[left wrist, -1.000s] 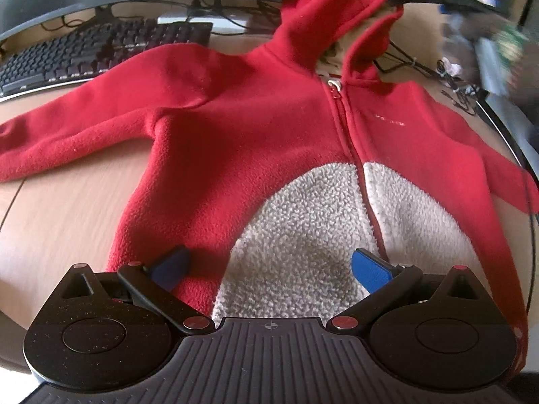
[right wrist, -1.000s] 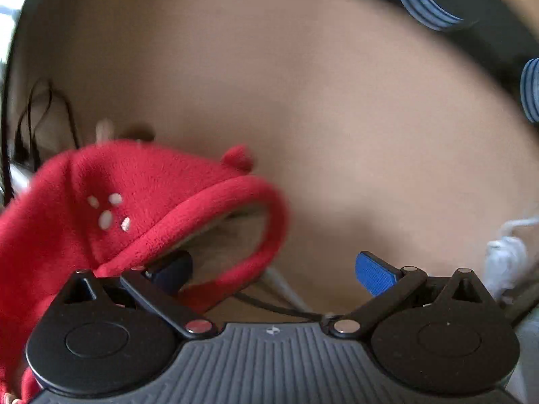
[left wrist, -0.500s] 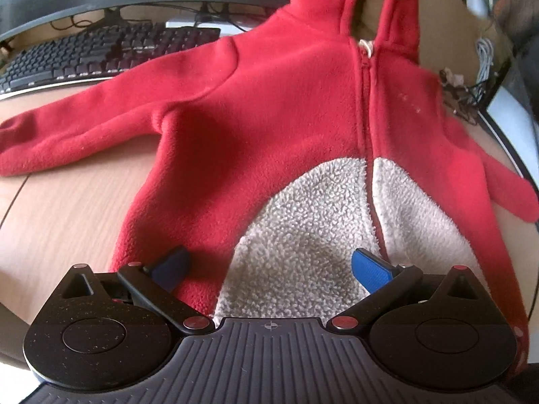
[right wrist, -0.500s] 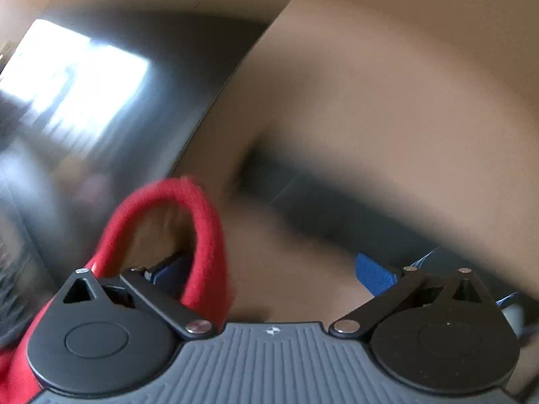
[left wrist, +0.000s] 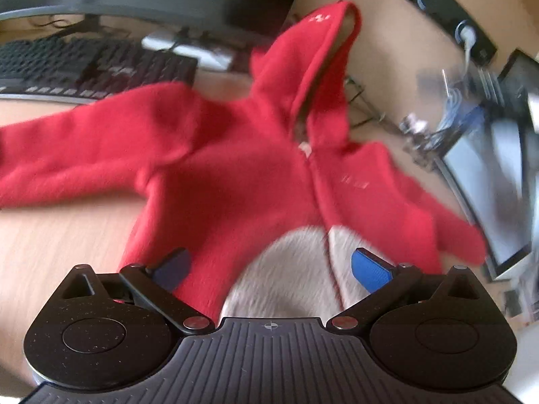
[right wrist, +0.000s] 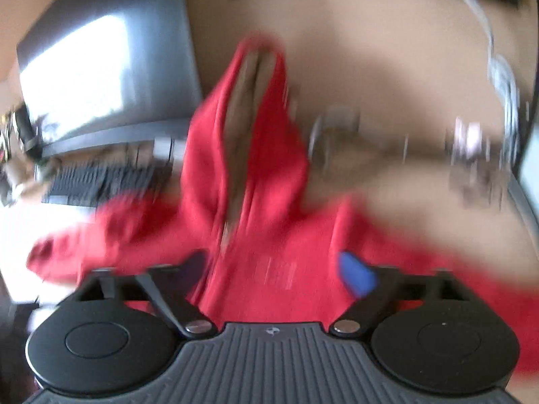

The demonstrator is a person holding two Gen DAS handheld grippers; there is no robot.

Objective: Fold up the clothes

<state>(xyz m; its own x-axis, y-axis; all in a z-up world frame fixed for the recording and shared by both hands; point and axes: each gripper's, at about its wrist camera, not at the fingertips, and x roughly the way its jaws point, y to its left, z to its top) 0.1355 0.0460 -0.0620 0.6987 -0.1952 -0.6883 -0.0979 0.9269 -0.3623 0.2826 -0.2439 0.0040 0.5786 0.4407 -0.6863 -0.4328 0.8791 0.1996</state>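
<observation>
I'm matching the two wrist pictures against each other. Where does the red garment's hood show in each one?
Left wrist view: the hood stands up at upper centre, above the zip, right of the keyboard.
Right wrist view: the hood rises blurred at the centre, its pale lining showing, above the gripper's fingers.
Shared landmark: the black keyboard, to the hood's left in both views.

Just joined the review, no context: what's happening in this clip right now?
A person with a handheld gripper in each hand is folding a red hooded fleece jacket spread front-up on a wooden desk, keyboard behind it. The left gripper hangs open over the cream hem. The right gripper is over the chest, jaws closing, pads not yet pinching fabric. Nothing is folded yet.
</observation>
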